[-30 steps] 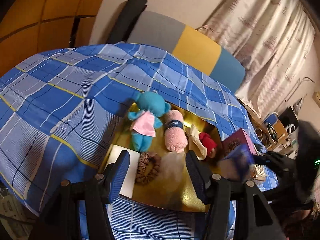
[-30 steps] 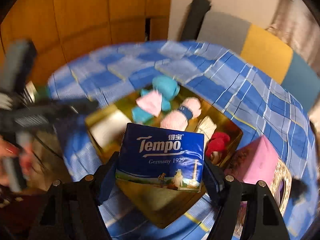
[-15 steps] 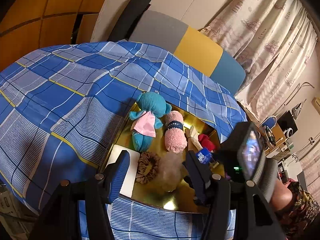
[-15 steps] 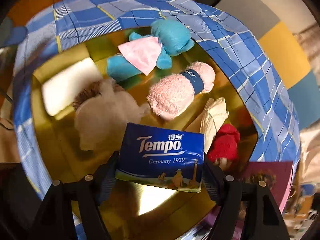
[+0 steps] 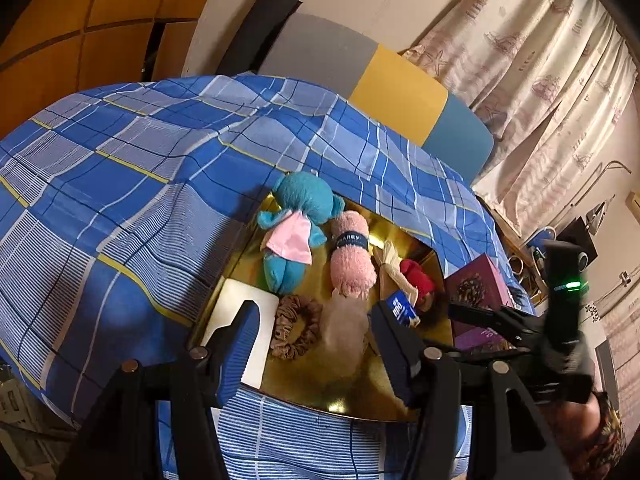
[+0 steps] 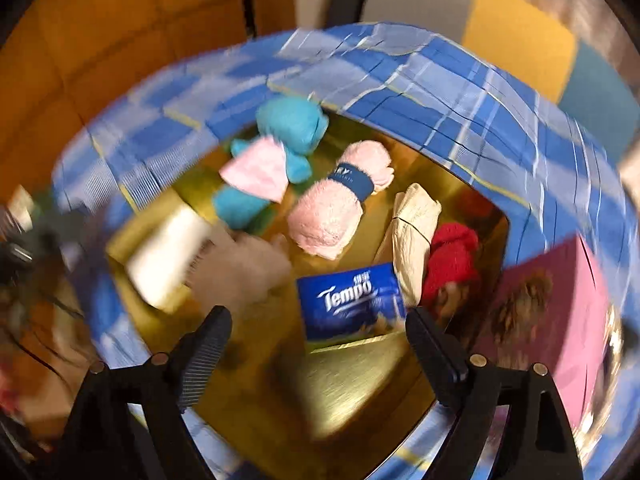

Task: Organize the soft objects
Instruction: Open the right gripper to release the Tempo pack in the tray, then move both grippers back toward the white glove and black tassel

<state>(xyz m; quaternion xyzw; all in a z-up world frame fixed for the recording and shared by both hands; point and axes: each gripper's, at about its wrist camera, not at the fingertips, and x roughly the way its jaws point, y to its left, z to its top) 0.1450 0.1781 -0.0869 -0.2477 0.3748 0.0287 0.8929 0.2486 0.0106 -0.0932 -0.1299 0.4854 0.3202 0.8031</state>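
Fingers of the right gripper [image 6: 316,346] are opening and standing wide, with nothing pressed between them; the blue tissue pack [image 6: 350,302] is lying free just beyond the tips, clear of both pads. It is sitting on the gold tray [image 6: 352,392], tilted, with its printed face up. In the left wrist view the same pack [image 5: 402,311] is showing only partly, behind the left gripper's near finger.

Fingers of the left gripper [image 5: 316,350] are also standing wide and holding nothing, hanging over the near part of the tray [image 5: 320,388].

Items lying on the tray, working outward: a pale fluffy piece [image 5: 346,322] and a brown hair scrunchie [image 5: 298,326] are lying between the left fingers as seen from that camera, touching each other. A white block [image 5: 248,322] is lying at the tray's left edge. Beyond these, a blue stuffed toy with a pink shirt [image 5: 294,236] and a rolled pink towel with a dark band [image 5: 352,260] are lying side by side. A cream cloth bundle [image 6: 414,232] and a red knitted item [image 6: 450,258] are lying to the right of the towel, just beside the tissue pack.

A pink box [image 6: 560,304] is standing just off the tray's right side. The tray is resting on a blue checked cloth [image 5: 120,184].
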